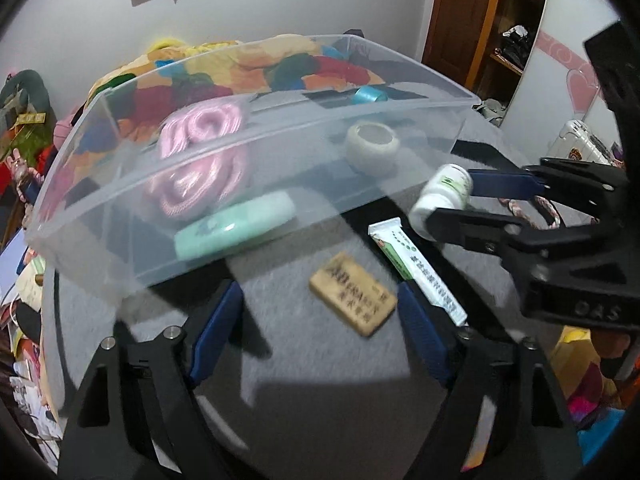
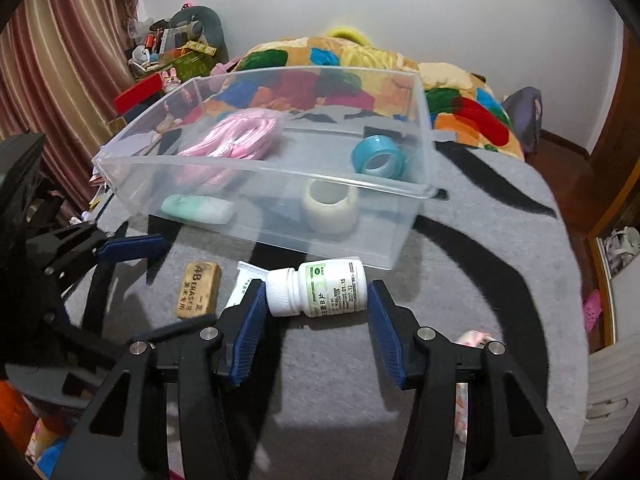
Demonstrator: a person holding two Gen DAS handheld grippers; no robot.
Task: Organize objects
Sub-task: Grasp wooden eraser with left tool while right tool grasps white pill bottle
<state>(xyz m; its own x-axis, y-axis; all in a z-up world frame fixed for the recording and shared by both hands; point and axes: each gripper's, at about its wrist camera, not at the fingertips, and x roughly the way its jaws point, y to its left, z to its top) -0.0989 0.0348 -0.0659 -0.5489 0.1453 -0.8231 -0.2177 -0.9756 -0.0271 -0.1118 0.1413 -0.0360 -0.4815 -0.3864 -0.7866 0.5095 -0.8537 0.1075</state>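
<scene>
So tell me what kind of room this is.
Most likely a bedroom at home: a bright patchwork quilt lies heaped behind the clear bin, curtains hang on one side, and a wooden door stands nearby.

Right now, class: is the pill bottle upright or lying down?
Lying down: the pill bottle rests on its side between the right hand-held gripper's fingers, cap pointing left.
</scene>
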